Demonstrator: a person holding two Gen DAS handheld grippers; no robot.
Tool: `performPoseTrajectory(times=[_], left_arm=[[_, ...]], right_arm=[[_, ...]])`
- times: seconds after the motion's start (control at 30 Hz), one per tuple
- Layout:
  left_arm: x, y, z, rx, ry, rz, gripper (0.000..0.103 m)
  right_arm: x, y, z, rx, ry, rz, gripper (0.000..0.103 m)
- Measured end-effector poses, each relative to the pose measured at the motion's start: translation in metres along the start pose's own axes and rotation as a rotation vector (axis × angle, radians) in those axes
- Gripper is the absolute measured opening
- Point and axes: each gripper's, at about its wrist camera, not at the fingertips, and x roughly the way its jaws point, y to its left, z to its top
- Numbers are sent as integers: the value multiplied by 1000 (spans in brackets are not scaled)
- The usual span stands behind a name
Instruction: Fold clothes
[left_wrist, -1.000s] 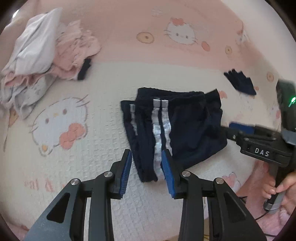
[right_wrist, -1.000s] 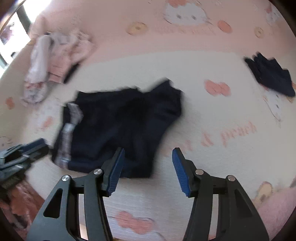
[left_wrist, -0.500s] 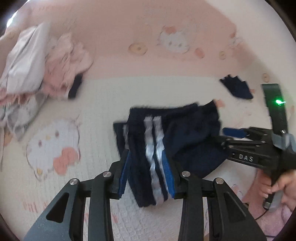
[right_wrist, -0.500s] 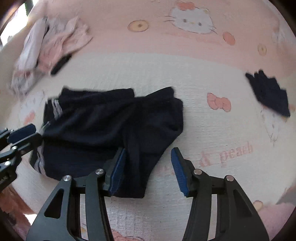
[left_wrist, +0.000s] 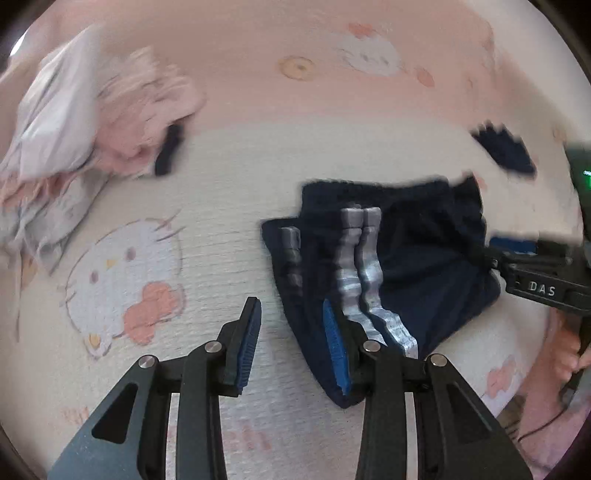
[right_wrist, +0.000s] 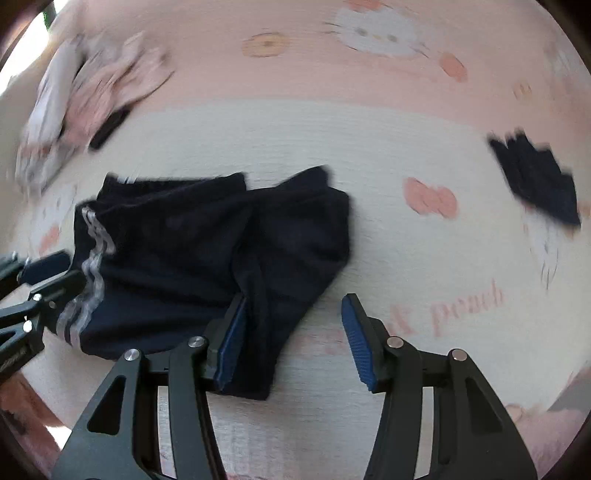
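So, one pair of navy shorts with white side stripes (left_wrist: 406, 258) is seen lying flat on the pink-and-cream cartoon bedspread (left_wrist: 221, 221). Two claws are held spread over its near hem, left claw (left_wrist: 291, 343) and right claw (right_wrist: 291, 336), nothing pinched. One small navy garment (right_wrist: 535, 181) and one pink-white clothes heap (left_wrist: 92, 122) are spotted farther back.

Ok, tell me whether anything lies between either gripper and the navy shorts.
Nothing visible does. The left gripper is open over the striped near edge of the navy shorts, and the right gripper is open over the near hem of the other leg. The bedspread around them is bare; the clothes pile and small dark garment lie well away.
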Motion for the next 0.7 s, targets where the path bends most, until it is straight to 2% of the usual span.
performPoseTrajectory(times=[0.07, 0.13, 0.23, 0.37, 0.4, 0.47, 0.53, 0.6, 0.7], left_arm=[[-7, 8, 4, -73, -34, -73, 39], [-7, 7, 6, -90, -49, -114, 43], [6, -5, 5, -52, -22, -95, 44], [22, -18, 2, 28, 21, -10, 44], [22, -18, 1, 40, 25, 10, 45], [22, -11, 1, 25, 34, 38, 59], [20, 2, 1, -21, 37, 61, 59], [17, 14, 2, -77, 35, 37, 59], [10, 16, 5, -103, 0, 31, 59]], right_arm=[[-5, 0, -1, 36, -15, 59, 52], [-8, 11, -3, 4, -41, 86, 54], [-10, 44, -9, -102, -80, 87, 54], [2, 71, -19, -226, -71, 9, 54], [3, 70, -18, -222, -69, 5, 56], [1, 60, -13, -180, -52, -2, 56], [2, 43, -9, -123, -36, -24, 57], [4, 25, -5, -65, -19, -44, 66], [4, 11, -3, 35, 0, 11, 66]])
